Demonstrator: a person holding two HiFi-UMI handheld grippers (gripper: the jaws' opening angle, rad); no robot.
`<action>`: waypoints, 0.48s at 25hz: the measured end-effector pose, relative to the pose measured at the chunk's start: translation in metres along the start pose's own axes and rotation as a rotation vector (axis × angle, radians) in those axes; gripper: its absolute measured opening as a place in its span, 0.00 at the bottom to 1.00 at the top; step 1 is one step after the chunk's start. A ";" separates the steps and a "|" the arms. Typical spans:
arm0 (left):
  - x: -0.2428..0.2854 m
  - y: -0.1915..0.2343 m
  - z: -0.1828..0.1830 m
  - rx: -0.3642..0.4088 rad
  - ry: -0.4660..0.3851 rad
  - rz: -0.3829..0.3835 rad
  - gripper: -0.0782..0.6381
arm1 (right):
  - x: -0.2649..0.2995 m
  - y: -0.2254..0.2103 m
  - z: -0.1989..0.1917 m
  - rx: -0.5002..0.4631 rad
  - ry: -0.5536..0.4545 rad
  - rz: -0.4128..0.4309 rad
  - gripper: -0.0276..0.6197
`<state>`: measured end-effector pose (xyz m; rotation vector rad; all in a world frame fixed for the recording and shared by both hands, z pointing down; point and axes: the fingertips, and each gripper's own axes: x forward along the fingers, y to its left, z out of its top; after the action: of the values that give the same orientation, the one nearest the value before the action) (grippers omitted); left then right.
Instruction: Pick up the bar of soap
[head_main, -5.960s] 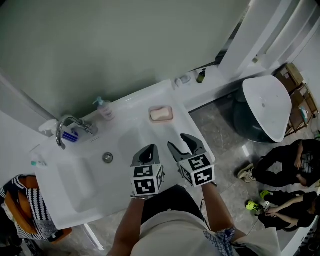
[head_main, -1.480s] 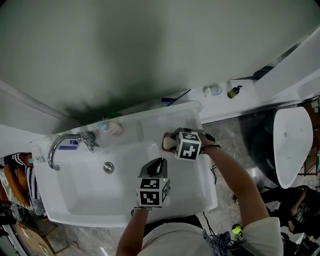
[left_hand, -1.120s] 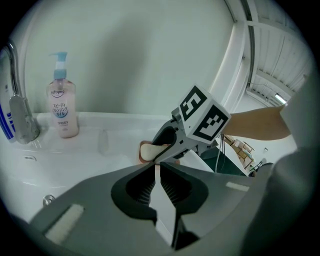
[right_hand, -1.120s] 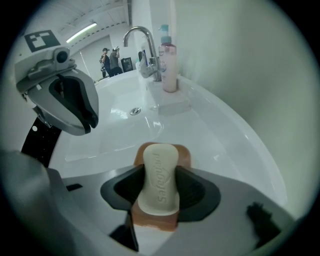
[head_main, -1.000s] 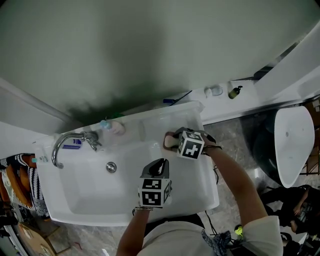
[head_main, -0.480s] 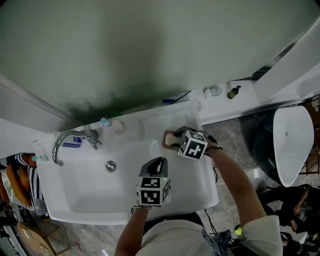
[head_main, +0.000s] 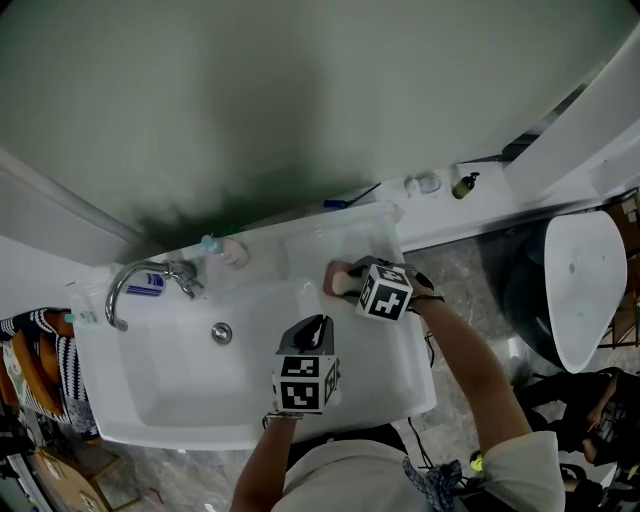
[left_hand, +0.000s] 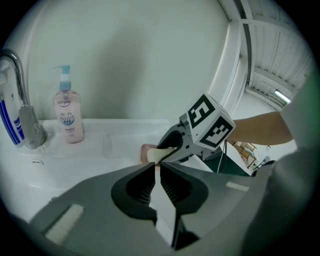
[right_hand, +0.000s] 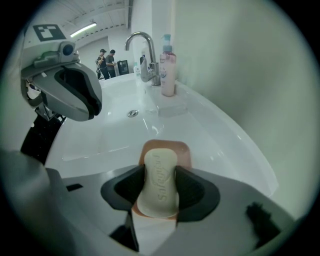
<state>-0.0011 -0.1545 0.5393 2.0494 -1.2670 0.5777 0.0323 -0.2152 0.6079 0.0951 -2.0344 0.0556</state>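
Note:
The cream bar of soap sits lengthwise between the jaws of my right gripper, which is shut on it. Just under it lies the pink soap dish on the sink's right rim. In the head view the right gripper is at the dish by the back right corner. From the left gripper view the soap shows held in the right gripper's jaws beside the dish. My left gripper is shut with nothing in it, hanging over the basin.
The white sink has a chrome faucet at the back left, a drain and a pink pump bottle on the back rim. A small dark bottle stands on the ledge to the right, with a toilet beyond.
Six seconds ago both grippers hung open near the body and the soap lay in its dish. The right gripper has since reached the dish and shut on the soap; the left has shut.

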 end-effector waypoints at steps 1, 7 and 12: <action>0.000 0.001 0.001 -0.002 -0.001 0.001 0.16 | 0.000 0.000 0.000 -0.001 0.004 0.002 0.37; 0.000 0.001 0.002 -0.004 -0.006 -0.001 0.16 | 0.005 0.000 -0.006 -0.013 0.048 0.015 0.37; 0.001 0.001 0.001 -0.003 -0.004 -0.003 0.16 | 0.008 0.001 -0.007 -0.010 0.068 0.031 0.37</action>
<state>-0.0014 -0.1563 0.5400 2.0504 -1.2659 0.5707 0.0348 -0.2139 0.6185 0.0547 -1.9678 0.0666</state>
